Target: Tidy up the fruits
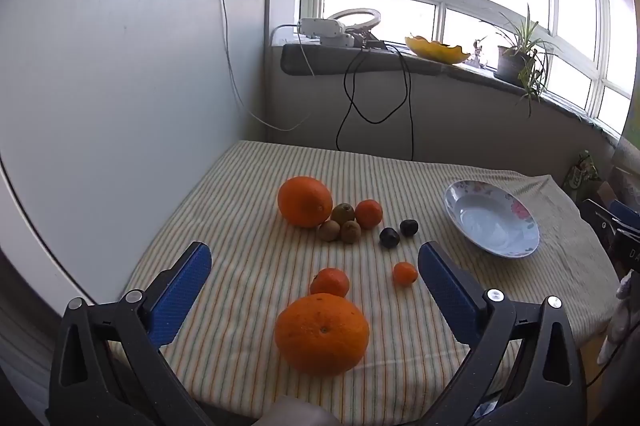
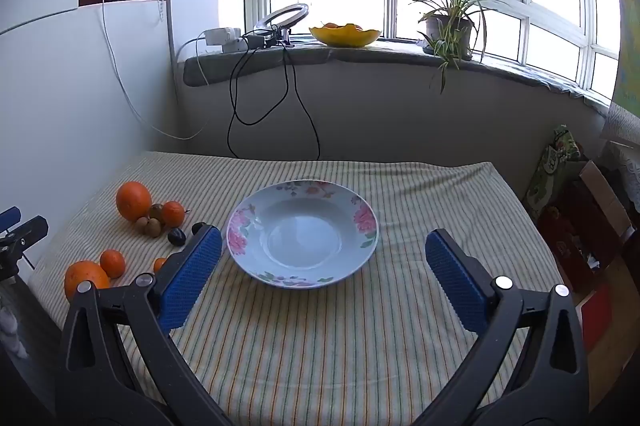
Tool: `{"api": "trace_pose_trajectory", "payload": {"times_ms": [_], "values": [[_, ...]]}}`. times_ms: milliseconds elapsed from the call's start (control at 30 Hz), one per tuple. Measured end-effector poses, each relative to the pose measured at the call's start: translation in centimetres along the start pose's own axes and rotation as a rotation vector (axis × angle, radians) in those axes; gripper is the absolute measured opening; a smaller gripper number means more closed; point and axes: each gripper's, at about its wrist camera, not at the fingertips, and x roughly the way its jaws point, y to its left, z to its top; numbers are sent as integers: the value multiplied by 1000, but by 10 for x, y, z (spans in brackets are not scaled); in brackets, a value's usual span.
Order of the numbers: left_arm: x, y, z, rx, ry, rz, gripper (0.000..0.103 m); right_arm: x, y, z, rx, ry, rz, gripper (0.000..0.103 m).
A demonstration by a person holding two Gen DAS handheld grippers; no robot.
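Observation:
A floral plate point(image 2: 302, 232) lies empty on the striped tablecloth; it also shows in the left wrist view point(image 1: 492, 218). Left of it lie loose fruits: a near large orange point(image 1: 322, 334), a far large orange point(image 1: 305, 201), two mandarins point(image 1: 330, 282) point(image 1: 368, 213), a tiny orange fruit point(image 1: 405, 273), three kiwis point(image 1: 340, 224) and two dark plums point(image 1: 398, 232). My left gripper point(image 1: 314, 258) is open and empty, above the near orange. My right gripper point(image 2: 322, 242) is open and empty, in front of the plate.
A white panel point(image 1: 120, 66) stands along the table's left side. Cables point(image 2: 260, 98) hang from the windowsill behind the table. A yellow bowl point(image 2: 345, 34) and a potted plant point(image 2: 448, 22) sit on the sill. Boxes and bags point(image 2: 572, 210) stand right of the table.

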Motion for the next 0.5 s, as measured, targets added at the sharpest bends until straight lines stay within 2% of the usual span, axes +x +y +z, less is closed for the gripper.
{"api": "trace_pose_trajectory", "payload": {"times_ms": [500], "values": [[-1, 2, -3, -2, -3, -3, 102, -1, 1, 2, -5, -8, 5, 103]]}}
